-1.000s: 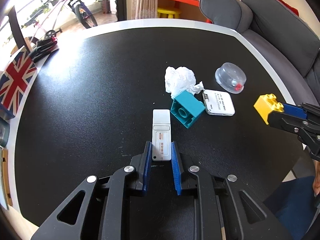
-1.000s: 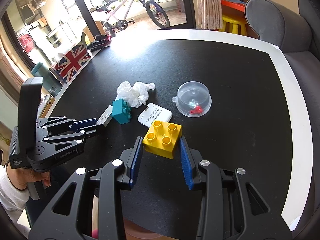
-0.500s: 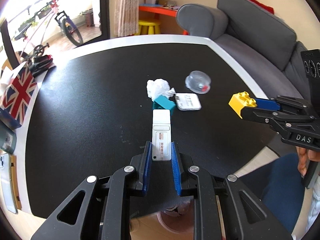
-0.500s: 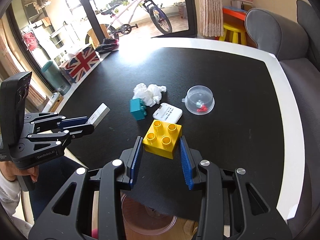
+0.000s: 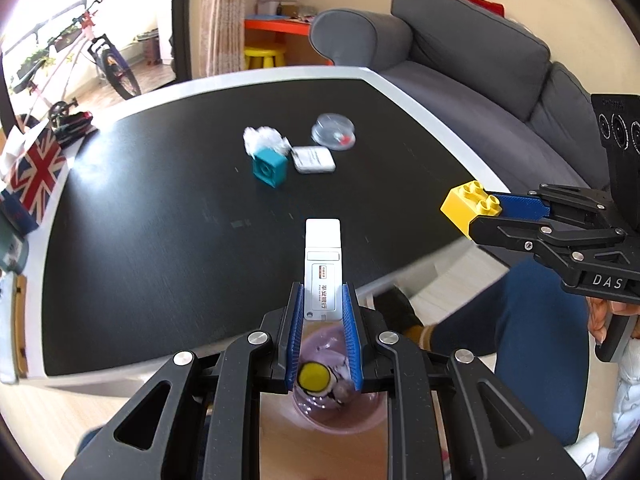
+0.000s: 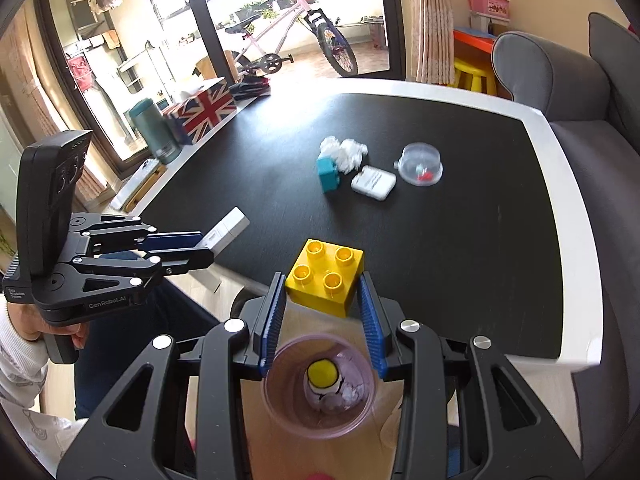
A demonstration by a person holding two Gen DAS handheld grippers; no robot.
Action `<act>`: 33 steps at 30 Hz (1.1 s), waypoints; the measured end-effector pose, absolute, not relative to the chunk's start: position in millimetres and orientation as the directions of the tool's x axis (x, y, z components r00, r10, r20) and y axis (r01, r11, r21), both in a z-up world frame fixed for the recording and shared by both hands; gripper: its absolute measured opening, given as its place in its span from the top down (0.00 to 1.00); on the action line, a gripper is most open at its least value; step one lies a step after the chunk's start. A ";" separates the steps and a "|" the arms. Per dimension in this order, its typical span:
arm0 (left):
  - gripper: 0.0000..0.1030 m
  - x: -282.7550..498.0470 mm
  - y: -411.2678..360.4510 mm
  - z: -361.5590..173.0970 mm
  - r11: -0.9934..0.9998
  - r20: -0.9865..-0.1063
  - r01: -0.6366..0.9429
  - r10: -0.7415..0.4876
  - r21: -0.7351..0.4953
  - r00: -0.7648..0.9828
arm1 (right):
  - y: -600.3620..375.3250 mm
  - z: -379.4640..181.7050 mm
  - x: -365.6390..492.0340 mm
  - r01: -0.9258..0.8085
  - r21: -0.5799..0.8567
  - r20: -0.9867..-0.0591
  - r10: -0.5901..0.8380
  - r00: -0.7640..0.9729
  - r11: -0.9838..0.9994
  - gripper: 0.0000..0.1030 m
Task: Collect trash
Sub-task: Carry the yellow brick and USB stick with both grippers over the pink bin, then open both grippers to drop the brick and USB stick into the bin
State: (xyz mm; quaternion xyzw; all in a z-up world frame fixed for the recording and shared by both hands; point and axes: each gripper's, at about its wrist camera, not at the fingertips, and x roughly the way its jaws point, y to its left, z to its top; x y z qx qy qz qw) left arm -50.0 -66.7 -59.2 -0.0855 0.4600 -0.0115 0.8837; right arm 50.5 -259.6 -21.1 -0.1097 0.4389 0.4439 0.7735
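Trash in hand: white stick-shaped device (image 5: 322, 268) with printed label — clamped at its near end between the blue pads of the left gripper (image 5: 322, 312), lifted clear of the table.
Second item: yellow toy brick (image 6: 325, 276), four studs up, pinched on both sides by the right gripper (image 6: 323, 304), also off the table.
Bin: translucent purple bin (image 6: 318, 386) on the wooden floor, seen between and below each gripper's fingers; inside it a yellow disc (image 6: 323, 373) and some pale scraps.
Position: both held items sit at the near edge of the black table (image 5: 160, 220), above the floor and the bin.
Left on table: crumpled white tissue (image 5: 264, 140) touching a teal brick (image 5: 269, 168); just beside them a white flat case (image 5: 313, 159); near that a clear plastic dome (image 5: 333, 135) with something red inside.
Table margin: Union Jack box (image 6: 202, 110) and a green flask (image 6: 151, 130) at the far left edge.
Person: a hand (image 6: 24, 320) grips the left tool's handle; blue trouser leg (image 5: 532, 340) — seated at the table's near side.
Surroundings: grey sofa (image 5: 460, 52) to the right, bicycle (image 6: 288, 48) beyond the window.
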 end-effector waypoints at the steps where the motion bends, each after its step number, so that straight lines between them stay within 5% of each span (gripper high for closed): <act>1: 0.81 -53.4 -68.7 -61.3 0.985 -0.812 -0.055 -0.104 -0.165 0.574 | -262.1 -22.9 45.9 -0.782 0.221 -0.778 0.589 0.219 0.582 0.65; 27: 0.81 -109.6 -108.2 -94.9 0.981 -0.817 -0.018 -0.152 -0.195 0.557 | -284.4 -72.5 -20.9 -0.785 0.253 -0.802 0.577 0.157 0.565 0.63; 31: 0.81 -106.4 -107.0 -93.4 0.981 -0.816 -0.018 -0.151 -0.194 0.557 | -285.9 -73.1 -15.5 -0.771 0.239 -0.801 0.569 0.188 0.591 0.18; 33: 0.81 -105.8 -107.5 -94.3 0.981 -0.818 -0.017 -0.152 -0.194 0.555 | -288.7 -72.7 -12.1 -0.757 0.240 -0.798 0.567 0.203 0.608 0.14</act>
